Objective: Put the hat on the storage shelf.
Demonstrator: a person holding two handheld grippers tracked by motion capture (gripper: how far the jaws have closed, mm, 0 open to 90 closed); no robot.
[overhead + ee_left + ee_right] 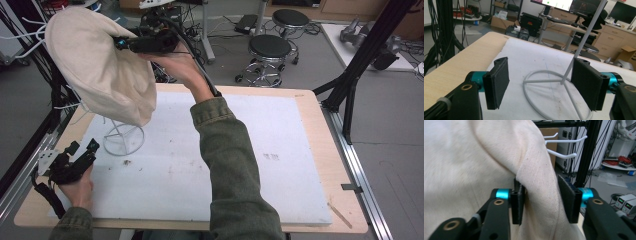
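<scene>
A cream cloth cap point(100, 65) hangs over a white wire stand point(123, 140) at the table's left. My right gripper point(120, 43) is raised at the cap's upper right edge. In the right gripper view a loose fold of the cream cloth point(474, 170) lies between the pads of the right gripper point(540, 192); the jaws stand apart and do not squeeze it. My left gripper point(82, 146) rests low at the table's left front, open and empty. In the left gripper view the left gripper point(541, 75) faces the stand's ring base point(531, 75) and slanting rod.
A white mat point(280, 130) covers the wooden table point(320, 150). Two black stools point(270, 47) stand beyond the far edge. A black frame post point(360, 65) rises at the right. Cables hang at the left, and white hooks point(564, 155) stick out behind the cap.
</scene>
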